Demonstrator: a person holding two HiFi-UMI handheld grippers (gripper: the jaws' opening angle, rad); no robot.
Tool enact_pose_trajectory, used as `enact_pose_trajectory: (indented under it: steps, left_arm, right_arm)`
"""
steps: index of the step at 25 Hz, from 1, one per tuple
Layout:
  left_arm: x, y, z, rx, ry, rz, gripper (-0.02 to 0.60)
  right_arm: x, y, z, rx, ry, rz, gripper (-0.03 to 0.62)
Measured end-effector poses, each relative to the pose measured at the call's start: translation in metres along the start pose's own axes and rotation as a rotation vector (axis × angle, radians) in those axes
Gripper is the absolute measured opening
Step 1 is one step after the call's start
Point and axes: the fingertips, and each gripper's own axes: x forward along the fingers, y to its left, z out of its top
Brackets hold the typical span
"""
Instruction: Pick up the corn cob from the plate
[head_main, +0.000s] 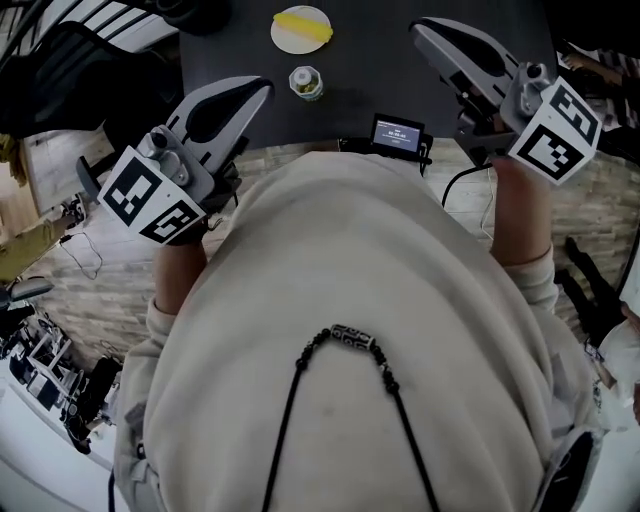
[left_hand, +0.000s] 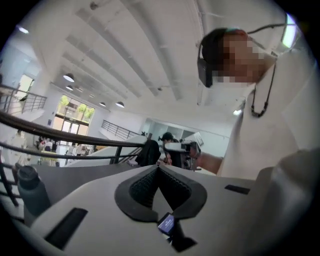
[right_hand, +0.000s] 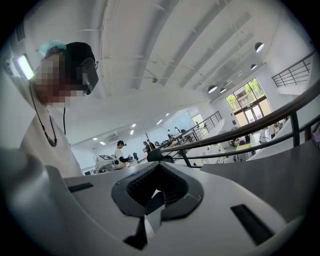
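Observation:
In the head view a yellow corn cob (head_main: 303, 25) lies on a small white plate (head_main: 285, 38) at the far side of the dark table (head_main: 370, 60). My left gripper (head_main: 258, 92) is held over the table's near edge, well short of the plate, jaws shut and empty. Right of the plate, my right gripper (head_main: 424, 30) hovers over the table, also shut with nothing in it. Both gripper views point across the room at the person and the ceiling. Neither shows the corn. The left gripper (left_hand: 159, 167) and the right gripper (right_hand: 159, 165) show closed pads.
A small glass jar (head_main: 305, 82) stands on the table just nearer than the plate. A small device with a lit screen (head_main: 397, 133) and cables sits at the table's near edge. My light sweater fills the lower head view. Chairs and gear stand at the left.

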Motion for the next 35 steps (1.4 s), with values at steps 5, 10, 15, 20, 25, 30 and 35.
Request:
enact_pose_trajectory:
  steps: [5, 10, 15, 20, 25, 30, 35]
  left_arm:
    - [0.019, 0.019, 0.001, -0.044, 0.05, -0.021, 0.0]
    - [0.024, 0.028, 0.006, -0.077, 0.066, -0.007, 0.0]
    - [0.029, 0.024, 0.015, -0.092, 0.065, 0.033, 0.0]
    - [0.039, 0.038, 0.019, -0.133, 0.075, 0.049, 0.0]
    - [0.036, 0.041, 0.013, -0.146, 0.059, 0.03, 0.0]
    - [0.045, 0.042, 0.01, -0.133, 0.051, -0.057, 0.0]
    - [0.057, 0.031, 0.021, -0.082, 0.058, -0.151, 0.0]
  right_arm:
    - [0.015, -0.017, -0.006, 0.061, 0.037, -0.016, 0.015]
    - [0.019, -0.024, -0.004, 0.093, 0.046, -0.001, 0.015]
    - [0.017, -0.031, 0.0, 0.109, 0.057, 0.028, 0.015]
    - [0.034, -0.054, 0.003, 0.134, 0.098, 0.041, 0.015]
    - [0.036, -0.057, -0.006, 0.139, 0.093, 0.021, 0.015]
    - [0.03, -0.048, -0.01, 0.11, 0.077, -0.033, 0.015]
    - [0.013, -0.046, -0.002, 0.094, 0.041, -0.106, 0.015]
